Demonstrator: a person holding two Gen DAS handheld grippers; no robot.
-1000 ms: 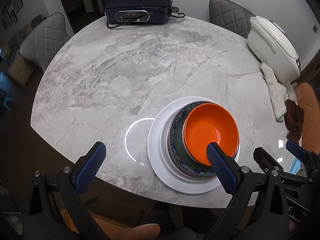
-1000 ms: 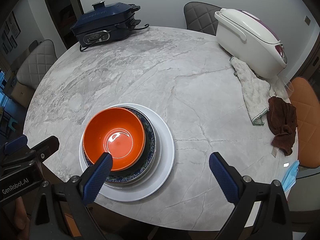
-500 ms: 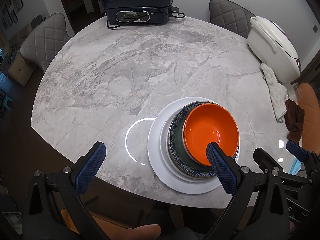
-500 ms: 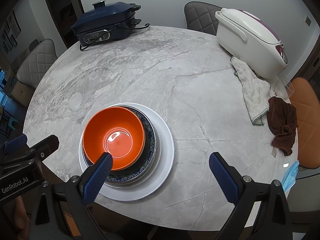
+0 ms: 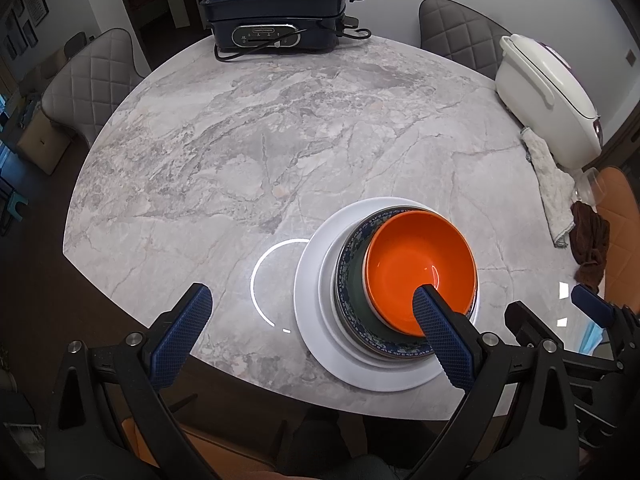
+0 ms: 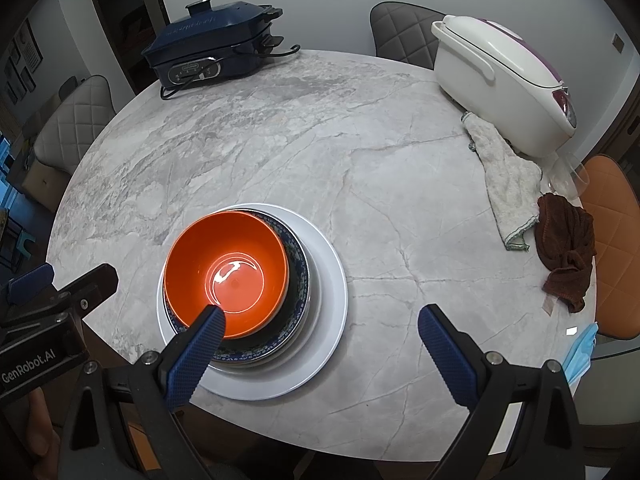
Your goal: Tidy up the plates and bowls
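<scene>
- Left wrist view: the left gripper hangs above the near edge of the round grey marble bench, fingers spread wide and holding nothing.
- Left wrist view: the task's things form one stack near the front edge. The glossy orange bowl sits in the dark bowl with a blue patterned rim, which rests on the large flat white plate. A smaller white plate seems to lie between; its edge is only partly visible.
- Left wrist view: the right finger overlaps the orange bowl in the picture, but contact cannot be told; it appears to hover above.
- Left wrist view: judged step: stacking looks complete, and the task near its end. Any next move calls for a clear retreat, or a light nudge to centre the bowls, which sit off-centre on the plate.
- Left wrist view: compared with the earlier frames, stack and gripper positions are unchanged.
- Right wrist view: the right gripper is likewise wide open and empty, its left finger in front of the stack's near rim, the other over bare bench.
- Right wrist view: the dark blue electric cooker, the white lidded appliance, the pale crumpled cloth and the brown cloth stand well apart from the stack.
- Right wrist view: compared with the earlier frames, only a very slight shift of view appears; the stack has not moved.
</scene>
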